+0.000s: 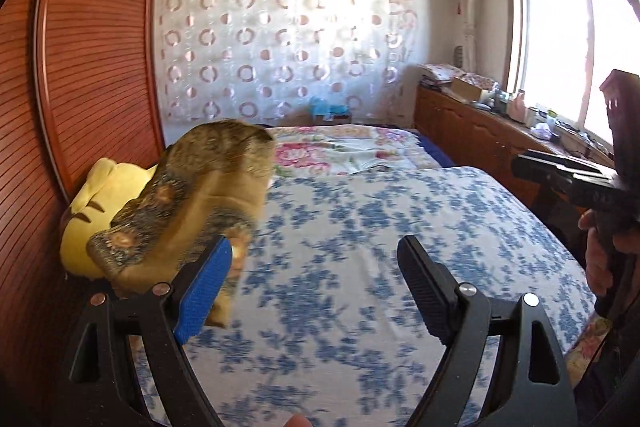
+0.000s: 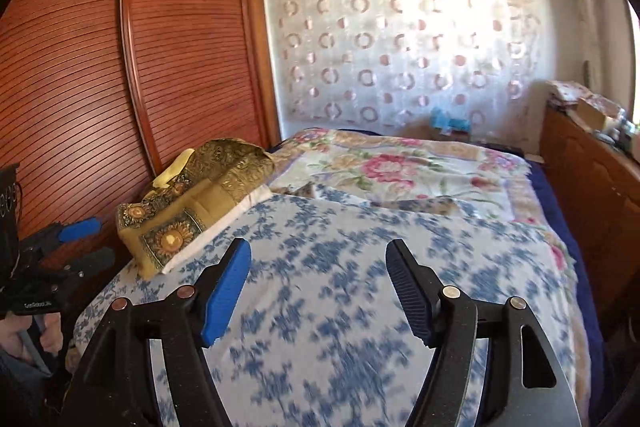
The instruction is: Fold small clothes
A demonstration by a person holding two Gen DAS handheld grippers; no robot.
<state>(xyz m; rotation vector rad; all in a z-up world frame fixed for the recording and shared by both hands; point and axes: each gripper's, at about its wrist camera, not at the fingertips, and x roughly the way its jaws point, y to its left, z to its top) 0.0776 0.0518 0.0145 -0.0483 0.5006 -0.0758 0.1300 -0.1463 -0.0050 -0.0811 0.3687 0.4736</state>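
Observation:
My left gripper is open and empty above the blue-flowered sheet on the bed. My right gripper is open and empty above the same sheet. A brown-gold patterned cloth is heaped at the bed's left edge over a yellow plush pillow, just beyond my left gripper's blue finger. The same cloth shows in the right wrist view, left of my right gripper. The left gripper also shows at the left edge of the right wrist view. No small garment shows clearly.
A red-brown slatted wardrobe stands along the bed's left side. A pink-flowered blanket covers the far half of the bed. A wooden cabinet with clutter runs under the window at right. A circle-patterned curtain hangs behind.

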